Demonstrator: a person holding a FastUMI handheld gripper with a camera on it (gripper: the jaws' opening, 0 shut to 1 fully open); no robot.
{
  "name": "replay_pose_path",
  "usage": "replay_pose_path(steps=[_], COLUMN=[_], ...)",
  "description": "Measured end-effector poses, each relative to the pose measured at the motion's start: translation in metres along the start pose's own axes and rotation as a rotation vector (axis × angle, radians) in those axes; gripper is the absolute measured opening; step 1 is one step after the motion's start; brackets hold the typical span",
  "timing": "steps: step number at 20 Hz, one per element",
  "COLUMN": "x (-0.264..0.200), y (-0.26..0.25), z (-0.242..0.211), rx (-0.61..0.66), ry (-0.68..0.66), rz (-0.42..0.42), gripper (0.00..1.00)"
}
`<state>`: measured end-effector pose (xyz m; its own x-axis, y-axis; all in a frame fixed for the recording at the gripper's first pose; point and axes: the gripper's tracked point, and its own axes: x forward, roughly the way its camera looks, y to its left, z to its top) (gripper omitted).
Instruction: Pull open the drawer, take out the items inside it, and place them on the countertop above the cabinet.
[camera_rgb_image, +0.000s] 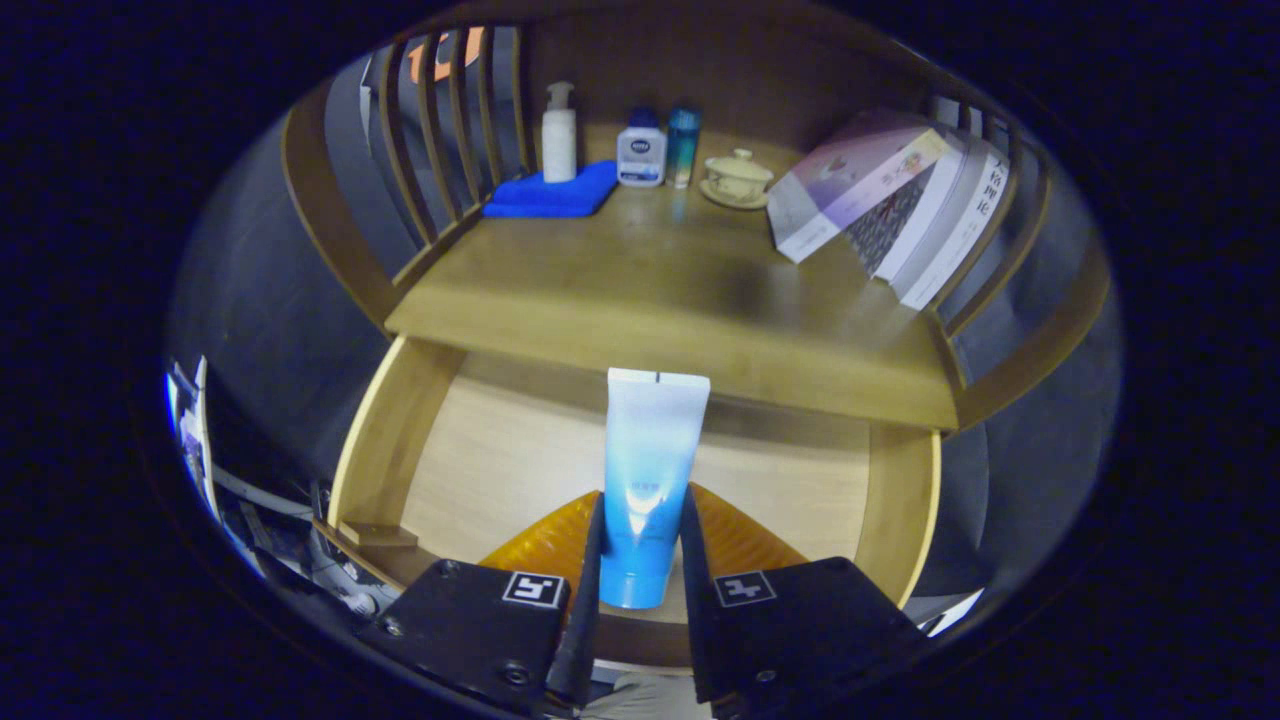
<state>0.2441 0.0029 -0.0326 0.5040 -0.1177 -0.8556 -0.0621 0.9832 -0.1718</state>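
Gripper view: a blue tube (645, 480) is clamped near its cap by the claw (640, 560), above the open drawer (500, 460), for transfer to the bench (640, 290).

The tongs (640, 545) are built from two broad, flat-topped blocks that taper forward into narrow, blade-like fingers. Each block carries a square black-and-white marker tag on its upper face, near the inner edge. Round screw heads sit in the left block, one at its top corner, one at its outer side and one low down; another screw shows low on the right block.
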Motion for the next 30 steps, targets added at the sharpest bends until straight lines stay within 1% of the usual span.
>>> replay_pose_path(steps=[2, 5, 8, 10, 15, 19, 23, 25, 28, 29, 30], x=[-0.003, 0.001, 0.007, 0.015, 0.037, 0.062, 0.074, 0.076, 0.077, 0.077, 0.079], y=[-0.002, -0.009, -0.018, -0.024, -0.025, -0.030, -0.034, -0.033, -0.034, -0.032, -0.031], z=[0.018, 0.031, 0.058, 0.067, 0.097, 0.110, 0.125, 0.127, 0.135, 0.136, 0.134], rx=[0.002, 0.017, 0.042, 0.063, 0.075, 0.094, 0.088, 0.079, 0.128, 0.127, 0.121], ry=[-0.035, -0.017, -0.055, -0.050, -0.075, -0.081, -0.126, -0.140, -0.204, -0.217, -0.230], rz=[-0.020, -0.061, -0.095, -0.114, -0.122, -0.160, -0.179, -0.175, -0.179, -0.177, -0.157], gripper=[0.41, 0.41, 0.41, 0.41, 0.41, 0.41, 0.41, 0.41, 0.42, 0.42, 0.45])
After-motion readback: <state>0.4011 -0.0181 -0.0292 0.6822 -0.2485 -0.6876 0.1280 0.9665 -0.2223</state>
